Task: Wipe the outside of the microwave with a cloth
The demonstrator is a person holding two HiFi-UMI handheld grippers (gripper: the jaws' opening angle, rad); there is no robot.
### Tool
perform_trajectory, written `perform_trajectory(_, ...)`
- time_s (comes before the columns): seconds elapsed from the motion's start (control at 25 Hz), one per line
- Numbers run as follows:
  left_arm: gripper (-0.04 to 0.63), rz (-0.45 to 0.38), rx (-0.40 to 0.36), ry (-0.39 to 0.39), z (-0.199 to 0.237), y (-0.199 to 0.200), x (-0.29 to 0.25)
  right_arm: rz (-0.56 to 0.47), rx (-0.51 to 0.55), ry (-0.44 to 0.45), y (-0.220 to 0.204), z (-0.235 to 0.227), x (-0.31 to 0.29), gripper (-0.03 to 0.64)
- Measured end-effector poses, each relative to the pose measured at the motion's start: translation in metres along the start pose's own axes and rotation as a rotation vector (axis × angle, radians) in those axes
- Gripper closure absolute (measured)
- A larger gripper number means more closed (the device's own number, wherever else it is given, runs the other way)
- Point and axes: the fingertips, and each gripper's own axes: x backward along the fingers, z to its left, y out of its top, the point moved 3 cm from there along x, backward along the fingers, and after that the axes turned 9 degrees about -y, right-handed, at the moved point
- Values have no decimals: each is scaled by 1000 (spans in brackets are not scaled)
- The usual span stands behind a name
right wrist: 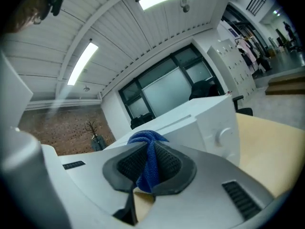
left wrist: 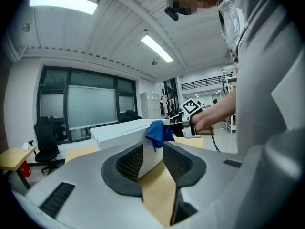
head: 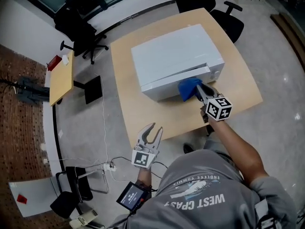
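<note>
A white microwave (head: 174, 58) sits on a light wooden table (head: 238, 87). My right gripper (head: 197, 90) is shut on a blue cloth (head: 188, 88), which lies against the top front edge of the microwave's near face. In the right gripper view the blue cloth (right wrist: 148, 161) is pinched between the pads, with the microwave (right wrist: 200, 125) just beyond. My left gripper (head: 150, 131) hangs off the table's near edge, open and holding nothing. The left gripper view looks past its pads (left wrist: 129, 162) at the microwave (left wrist: 125, 132), the cloth (left wrist: 157, 131) and the right gripper (left wrist: 172, 124).
A control knob (right wrist: 222, 136) shows on the microwave's front at the right. Black office chairs (head: 78, 25) and a small wooden side table (head: 61, 78) stand to the left. Another chair (head: 226, 13) is behind the table. A cable (head: 103, 128) runs over the floor.
</note>
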Motion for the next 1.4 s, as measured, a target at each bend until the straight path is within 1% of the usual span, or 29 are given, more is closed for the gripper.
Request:
perform_trajectory(0.12, 453, -25, -14, 25, 4, 16, -19, -73, 2, -13, 41, -36, 24, 569)
perform_trajectory(0.32, 453, 0, -22, 92, 11, 36, -50, -160, 14, -50, 91, -106, 62, 569)
perform_trajectory(0.44, 454, 13, -31, 149, 23, 52, -71, -181, 28, -79, 118, -153, 66, 569)
perform_trajectory(0.52, 453, 11, -48, 196, 32, 63, -86, -175, 31, -81, 131, -184, 56, 569)
perform_trajectory(0.6, 453, 8, -63, 236, 37, 73, -101, -157, 23, -63, 140, -213, 38, 569)
perform_trajectory(0.68, 454, 11, -67, 274, 39, 83, -114, -130, 13, -20, 144, -231, 17, 569)
perform_trajectory(0.76, 454, 12, -56, 316, 41, 91, -123, -85, -2, 47, 143, -238, -8, 569)
perform_trajectory(0.84, 454, 21, -39, 360, 40, 95, -129, -11, -21, 114, 132, -240, -35, 569)
perform_trajectory(0.92, 453, 46, -30, 391, 36, 95, -133, 58, -55, 151, 117, -241, -61, 569)
perform_trajectory(1.04, 454, 82, -19, 416, 31, 94, -138, 107, -115, 140, 109, -252, -101, 569)
perform_trajectory(1.2, 454, 114, -3, 452, 30, 84, -141, 134, -115, 114, 116, -272, -176, 569)
perform_trajectory(1.32, 454, 132, 3, 459, 34, 76, -145, 141, -133, 90, 126, -283, -234, 569)
perform_trajectory(1.4, 454, 145, 7, 461, 35, 73, -144, 155, -155, 76, 126, -287, -259, 569)
